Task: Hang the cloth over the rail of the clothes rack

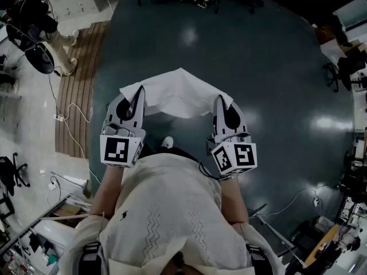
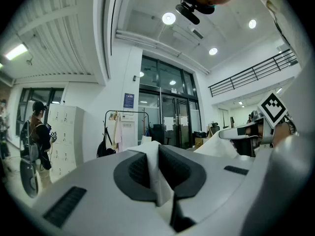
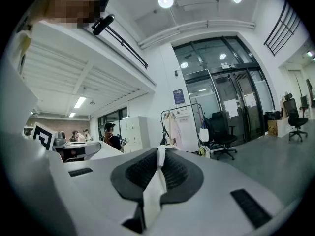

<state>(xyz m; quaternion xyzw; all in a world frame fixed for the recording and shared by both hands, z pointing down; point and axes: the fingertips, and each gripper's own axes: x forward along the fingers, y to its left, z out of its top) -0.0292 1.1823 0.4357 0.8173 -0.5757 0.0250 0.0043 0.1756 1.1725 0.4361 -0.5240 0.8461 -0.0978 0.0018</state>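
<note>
A white cloth [image 1: 179, 94] is held spread out between my two grippers, above the dark floor in the head view. My left gripper [image 1: 139, 91] is shut on its left corner and my right gripper [image 1: 221, 100] is shut on its right corner. In the left gripper view the cloth [image 2: 158, 173] runs as a folded strip between the closed pads. In the right gripper view a thin fold of cloth [image 3: 156, 183] is likewise pinched. The clothes rack [image 2: 125, 127] stands far off by the glass doors, with garments on it, and its rail [image 3: 181, 108] shows in the right gripper view too.
An office chair [image 3: 220, 131] stands next to the rack. Lockers [image 2: 63, 132] and a person with a backpack [image 2: 35, 136] are at the left. A wooden floor strip [image 1: 77, 90], a fan [image 1: 43, 56] and cables lie left of me.
</note>
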